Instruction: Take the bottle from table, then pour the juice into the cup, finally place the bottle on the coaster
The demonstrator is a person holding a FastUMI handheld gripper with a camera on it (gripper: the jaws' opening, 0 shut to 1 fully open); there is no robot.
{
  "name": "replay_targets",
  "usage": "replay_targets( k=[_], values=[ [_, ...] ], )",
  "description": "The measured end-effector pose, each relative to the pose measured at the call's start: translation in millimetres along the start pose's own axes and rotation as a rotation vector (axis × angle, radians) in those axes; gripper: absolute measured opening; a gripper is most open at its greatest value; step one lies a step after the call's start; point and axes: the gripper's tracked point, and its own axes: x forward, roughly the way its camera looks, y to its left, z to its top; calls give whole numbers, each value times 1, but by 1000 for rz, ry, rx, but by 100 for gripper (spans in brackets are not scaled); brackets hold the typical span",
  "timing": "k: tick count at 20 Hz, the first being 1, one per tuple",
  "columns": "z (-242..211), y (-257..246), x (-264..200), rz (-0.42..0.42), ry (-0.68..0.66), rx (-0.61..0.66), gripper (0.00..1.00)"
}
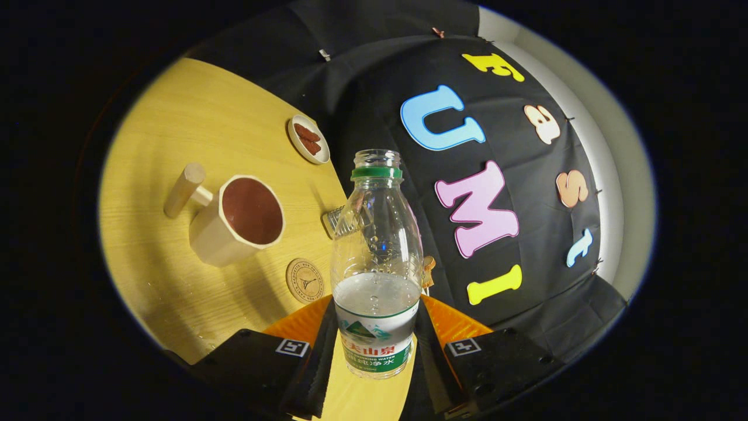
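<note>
A clear plastic bottle (377, 263) with a green neck ring and no cap sits between my fingers, held above the table and tilted with the view. It is about a third full of clear liquid. My gripper (374, 345) is shut on the bottle's labelled lower part. Beyond the fingers to the left stands a beige faceted cup (239, 219) with a dark red inside and a wooden peg handle. A round wooden coaster (304, 280) lies on the table between the cup and the bottle.
A yellow wooden table (193, 128) spreads out to the left. At its far edge a small white dish (308, 139) holds reddish pieces. Something small and clear (334, 221) lies by the table edge behind the bottle.
</note>
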Motion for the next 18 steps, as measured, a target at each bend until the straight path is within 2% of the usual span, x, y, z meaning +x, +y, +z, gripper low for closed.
replay_targets(
  k=[5,18],
  values=[
    [-11,8,2,9,6,-117,70],
    [-29,29,10,84,55,-297,70]
  ],
)
